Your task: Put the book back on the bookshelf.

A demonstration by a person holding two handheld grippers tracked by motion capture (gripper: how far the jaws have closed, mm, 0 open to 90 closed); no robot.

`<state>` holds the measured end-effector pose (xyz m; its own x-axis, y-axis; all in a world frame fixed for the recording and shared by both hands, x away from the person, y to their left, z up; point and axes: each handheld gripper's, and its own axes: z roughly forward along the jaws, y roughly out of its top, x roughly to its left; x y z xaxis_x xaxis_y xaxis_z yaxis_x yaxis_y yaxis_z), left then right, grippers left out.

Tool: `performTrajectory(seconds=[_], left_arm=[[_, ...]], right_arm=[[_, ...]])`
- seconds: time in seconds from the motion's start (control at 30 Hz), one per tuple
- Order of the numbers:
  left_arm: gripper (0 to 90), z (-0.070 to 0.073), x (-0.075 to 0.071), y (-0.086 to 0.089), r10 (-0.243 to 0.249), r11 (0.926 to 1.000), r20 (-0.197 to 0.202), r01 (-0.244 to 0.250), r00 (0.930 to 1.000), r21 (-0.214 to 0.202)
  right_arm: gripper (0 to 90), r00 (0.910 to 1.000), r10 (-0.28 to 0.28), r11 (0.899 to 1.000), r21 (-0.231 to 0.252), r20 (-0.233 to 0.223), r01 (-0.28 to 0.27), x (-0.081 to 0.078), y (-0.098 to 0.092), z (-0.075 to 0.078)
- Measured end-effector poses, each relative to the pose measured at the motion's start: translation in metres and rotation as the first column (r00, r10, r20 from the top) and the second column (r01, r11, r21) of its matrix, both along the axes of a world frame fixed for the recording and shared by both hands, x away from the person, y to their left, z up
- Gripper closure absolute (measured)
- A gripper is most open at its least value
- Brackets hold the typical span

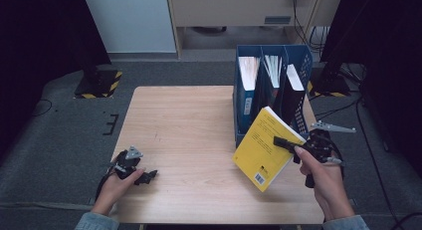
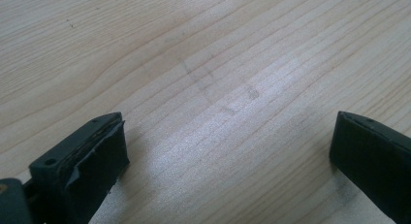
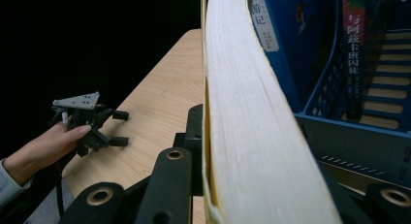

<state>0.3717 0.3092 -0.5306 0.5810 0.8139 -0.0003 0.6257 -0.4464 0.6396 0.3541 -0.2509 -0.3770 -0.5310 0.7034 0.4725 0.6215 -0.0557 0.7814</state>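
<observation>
Right hand-held gripper [image 1: 284, 143] clamped on a yellow book [image 1: 263, 149], jaws pressed against front and back covers, page block squeezed between them in the right gripper view. Book [image 3: 252, 117] lifted clear of the tabletop [image 1: 189, 130], tilted, lower corner just above the wood, just in front of the blue file rack [image 1: 272, 90] at the far right of the tabletop. Rack compartments stocked with upright books and papers. Left hand-held gripper [image 1: 144, 176] resting low at the near left of the tabletop, well apart from the book, jaws spread wide with bare wood between them, holding nothing.
</observation>
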Motion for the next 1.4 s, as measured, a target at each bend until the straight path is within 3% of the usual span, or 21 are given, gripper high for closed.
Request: performTrajectory(seconds=[0.3,1.03,1.4], left_arm=[[0.0,0.0,0.0,0.0,0.003,1.0,0.001,-0.003,1.0,-0.001],[0.0,0.0,-0.001,-0.002,0.011,0.9999,0.001,-0.011,0.9999,0.0],[0.0,0.0,0.0,-0.002,0.01,0.9999,0.001,-0.01,0.9999,-0.001]], right_arm=[[74.8,0.9994,-0.035,0.999,0.018,0.003,0.035,-0.001,-0.011,0.007],[74.7,0.9943,-0.1,0.994,0.05,0.039,0.098,0.003,-0.032,0.043],[74.6,0.9883,-0.151,0.986,0.078,0.018,0.15,0.01,-0.048,0.046]])
